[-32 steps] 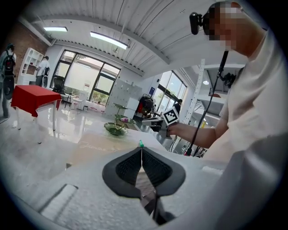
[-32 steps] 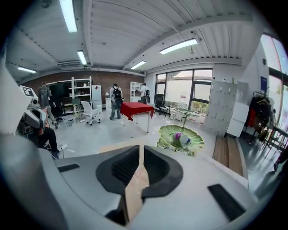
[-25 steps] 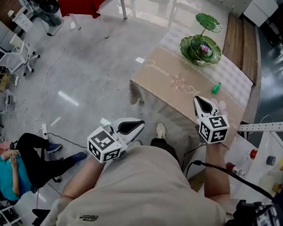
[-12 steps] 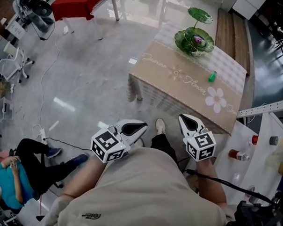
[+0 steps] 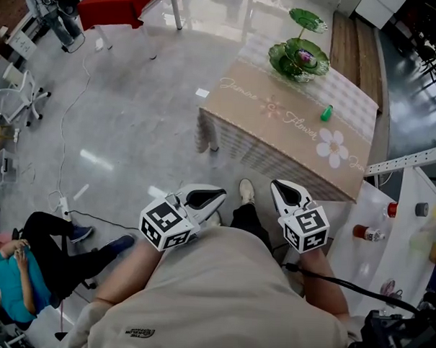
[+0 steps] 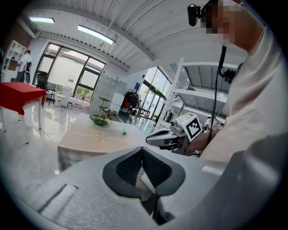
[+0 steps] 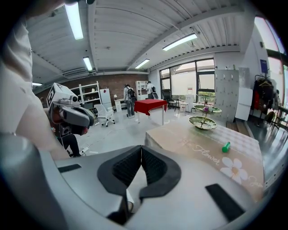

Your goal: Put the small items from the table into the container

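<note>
A small green item (image 5: 326, 113) lies on the beige flower-print table (image 5: 277, 140), ahead of me; it also shows as the green item (image 7: 226, 147) in the right gripper view. A green two-tier glass dish (image 5: 299, 59) stands at the table's far end and holds a small purple thing. My left gripper (image 5: 218, 193) is shut and empty, held close to my body over the floor. My right gripper (image 5: 275, 186) is shut too, with nothing in it, just short of the table's near edge. Each gripper sees the other: right gripper (image 6: 148, 140), left gripper (image 7: 92, 121).
A red-clothed table (image 5: 124, 7) stands far left. A person in a teal top (image 5: 12, 265) sits on the floor at lower left, with cables (image 5: 68, 127) nearby. White shelving (image 5: 407, 214) with bottles lies to my right. A bench (image 5: 357, 46) runs behind the beige table.
My right gripper has drawn back from over the table's near corner toward my body. The left gripper shifted slightly. The table now sits farther ahead in the head view.
</note>
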`<state>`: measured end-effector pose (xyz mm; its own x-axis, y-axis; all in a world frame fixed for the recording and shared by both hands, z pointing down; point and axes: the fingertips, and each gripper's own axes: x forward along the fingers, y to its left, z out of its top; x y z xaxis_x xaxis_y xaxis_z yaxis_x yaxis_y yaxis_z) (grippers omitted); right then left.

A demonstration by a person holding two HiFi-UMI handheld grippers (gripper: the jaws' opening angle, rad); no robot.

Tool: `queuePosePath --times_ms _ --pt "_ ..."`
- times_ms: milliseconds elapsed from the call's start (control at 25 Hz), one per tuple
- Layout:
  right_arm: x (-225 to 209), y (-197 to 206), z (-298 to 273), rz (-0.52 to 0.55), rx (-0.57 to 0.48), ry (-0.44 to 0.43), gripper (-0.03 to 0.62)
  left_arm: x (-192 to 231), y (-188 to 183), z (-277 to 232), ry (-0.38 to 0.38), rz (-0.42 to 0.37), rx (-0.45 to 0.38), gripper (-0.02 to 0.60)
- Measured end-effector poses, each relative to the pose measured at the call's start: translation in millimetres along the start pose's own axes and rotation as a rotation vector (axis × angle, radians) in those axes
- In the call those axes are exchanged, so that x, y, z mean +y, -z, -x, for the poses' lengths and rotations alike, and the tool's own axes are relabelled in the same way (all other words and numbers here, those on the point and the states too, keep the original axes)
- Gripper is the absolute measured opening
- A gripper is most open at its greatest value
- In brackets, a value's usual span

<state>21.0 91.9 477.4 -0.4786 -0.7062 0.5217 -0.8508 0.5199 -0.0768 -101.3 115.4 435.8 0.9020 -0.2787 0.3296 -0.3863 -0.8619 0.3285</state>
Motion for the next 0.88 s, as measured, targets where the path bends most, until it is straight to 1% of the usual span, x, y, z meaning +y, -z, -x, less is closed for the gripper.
queuePosePath --times_ms 240,480,720,880 --pt "1.3 -1.3 -2.6 0.005 0.003 -0.010 0.017 -0.2 1.0 1.6 -0.004 -0.004 0.004 0.008" --pt "-8.9 -4.3 -8.6 0.001 0.004 -0.015 0.017 5.3 -1.5 -4.0 -0.011 -0.005 0.016 0.008" --pt "-34.4 -5.5 -17.3 -0.018 0.010 -0.004 0.017 14.6 -12.3 -21.4 -0.010 -0.018 0.028 0.008" --pt "-71.6 -0.8 -22.7 -0.039 0.022 0.048 0.018 25.0 -25.9 -43.2 0.004 -0.002 0.019 0.008"
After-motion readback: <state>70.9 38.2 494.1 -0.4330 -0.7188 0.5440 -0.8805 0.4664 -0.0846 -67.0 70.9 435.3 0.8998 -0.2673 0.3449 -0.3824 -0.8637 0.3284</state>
